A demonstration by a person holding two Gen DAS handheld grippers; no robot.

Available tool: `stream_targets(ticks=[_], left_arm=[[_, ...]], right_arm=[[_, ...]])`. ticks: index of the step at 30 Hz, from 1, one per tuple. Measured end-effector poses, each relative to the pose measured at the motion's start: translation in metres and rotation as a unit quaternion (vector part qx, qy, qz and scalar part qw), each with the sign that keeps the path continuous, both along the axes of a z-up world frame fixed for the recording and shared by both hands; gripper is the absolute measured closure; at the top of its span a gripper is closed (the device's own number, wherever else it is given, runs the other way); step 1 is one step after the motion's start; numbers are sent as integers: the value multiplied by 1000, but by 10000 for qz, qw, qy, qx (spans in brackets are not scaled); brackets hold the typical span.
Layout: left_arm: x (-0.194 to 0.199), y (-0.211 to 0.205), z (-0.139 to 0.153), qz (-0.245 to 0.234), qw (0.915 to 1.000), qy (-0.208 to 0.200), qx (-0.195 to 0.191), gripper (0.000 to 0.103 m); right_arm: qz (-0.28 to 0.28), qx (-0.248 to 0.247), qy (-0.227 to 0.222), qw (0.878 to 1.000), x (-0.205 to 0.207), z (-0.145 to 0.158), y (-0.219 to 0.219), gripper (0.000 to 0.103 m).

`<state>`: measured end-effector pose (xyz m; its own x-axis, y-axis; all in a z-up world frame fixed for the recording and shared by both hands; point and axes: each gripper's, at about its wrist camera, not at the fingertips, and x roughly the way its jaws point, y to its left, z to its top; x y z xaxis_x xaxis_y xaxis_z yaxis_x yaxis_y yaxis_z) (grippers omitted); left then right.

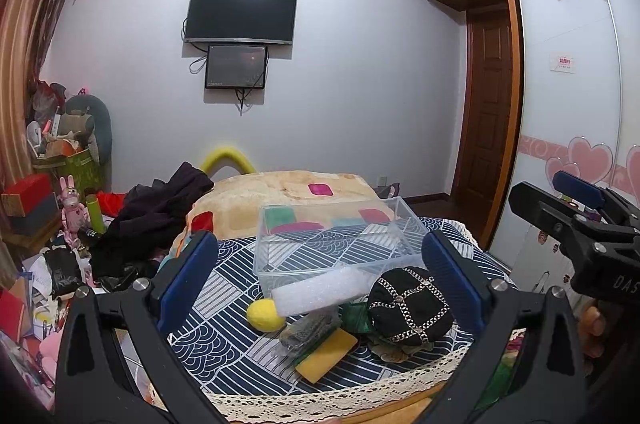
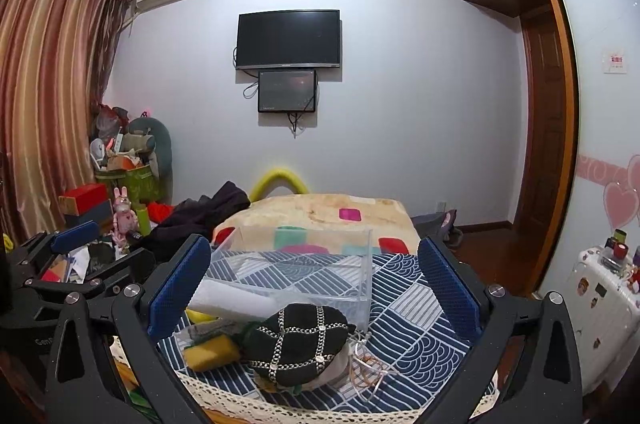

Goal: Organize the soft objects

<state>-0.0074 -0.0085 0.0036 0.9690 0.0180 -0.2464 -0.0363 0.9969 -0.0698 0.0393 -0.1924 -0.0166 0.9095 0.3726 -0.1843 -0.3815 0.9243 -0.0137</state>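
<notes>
Blue pads line both tools; the left tool [image 1: 316,276] hangs with its jaws wide apart and nothing between them, and the right tool [image 2: 314,290] does the same, each low over the near edge of a counter [image 1: 248,348] spread with a blue-and-white patterned cloth edged in cream lace; in the left view the right tool shows at the far right, a hand [image 1: 594,328] under it.

Nearest on the cloth lies a yellow sponge [image 1: 328,354] under a clear bag [image 1: 308,330]; just beside them sits a black cap [image 1: 410,308] crossed with silver chains, with something green [image 1: 354,316] tucked at its left edge; in the right view a thin tangle of cord [image 2: 370,368] lies at the cap's right side; a yellow ball [image 1: 265,315] rests to the left, touching a white foam roll [image 1: 320,292] that leans against the front wall of a clear bin [image 1: 340,244]; the bin stands upright behind the pile and appears to hold nothing.

Past the counter a bed [image 1: 280,192] carries a tan blanket with coloured patches; dark clothes [image 1: 160,216] heap at its left; on the far wall a TV [image 1: 242,13] hangs above a smaller screen [image 1: 236,66].
</notes>
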Motion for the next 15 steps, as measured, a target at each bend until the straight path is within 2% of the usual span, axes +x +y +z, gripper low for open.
stream_targets(ticks=[15], left_arm=[[-1,1,1,-4,10000,-29,-12,0]], right_arm=[[-2,4,-5,10000,-1,0,0,0]])
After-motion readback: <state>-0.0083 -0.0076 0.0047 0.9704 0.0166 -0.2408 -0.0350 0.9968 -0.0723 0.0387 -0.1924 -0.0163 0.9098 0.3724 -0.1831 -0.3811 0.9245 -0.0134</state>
